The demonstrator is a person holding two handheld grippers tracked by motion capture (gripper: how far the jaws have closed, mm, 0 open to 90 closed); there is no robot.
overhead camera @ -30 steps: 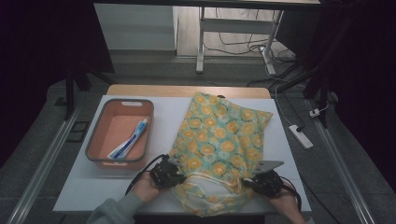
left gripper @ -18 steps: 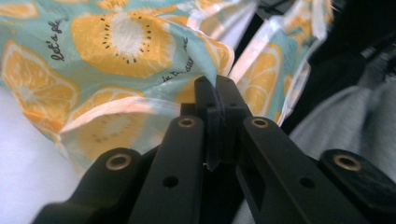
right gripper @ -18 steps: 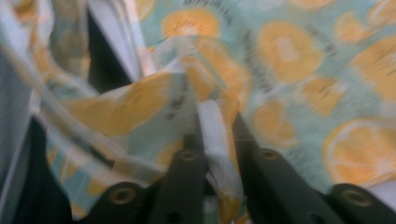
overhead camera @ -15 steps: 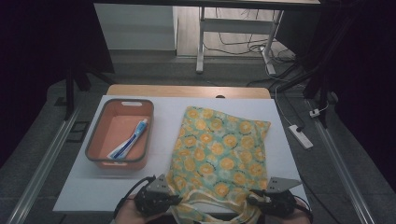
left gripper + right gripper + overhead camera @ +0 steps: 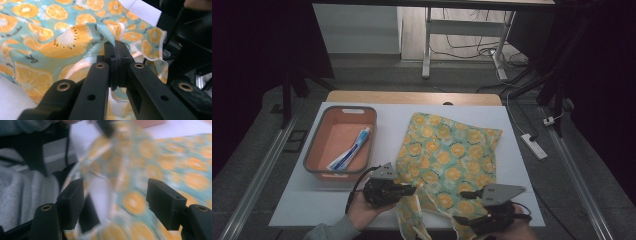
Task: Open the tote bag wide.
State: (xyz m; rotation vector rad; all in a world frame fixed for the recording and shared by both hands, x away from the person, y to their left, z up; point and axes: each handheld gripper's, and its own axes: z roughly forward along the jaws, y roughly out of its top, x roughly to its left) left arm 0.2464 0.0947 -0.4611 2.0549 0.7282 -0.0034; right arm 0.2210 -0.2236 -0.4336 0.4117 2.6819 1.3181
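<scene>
Orange tray (image 5: 314, 150) with toothpaste (image 5: 350, 154) left of fruit-print bag (image 5: 447, 155), left gripper (image 5: 411, 190) pinching it

- High view is dim, dark at the edges; the white table (image 5: 512, 130) catches the most light.
- Left gripper view is bright and sharp on the orange-print cloth (image 5: 50, 37).
- Right gripper view smears the cloth with motion blur.

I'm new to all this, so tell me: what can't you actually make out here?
- Bag: print smeared by motion blur in the right gripper view.
- Bag mouth: cut off by the high view's bottom edge.
- Tube in the tray: label too small, high view.
- Left gripper: bag fabric hides its tips.
</scene>
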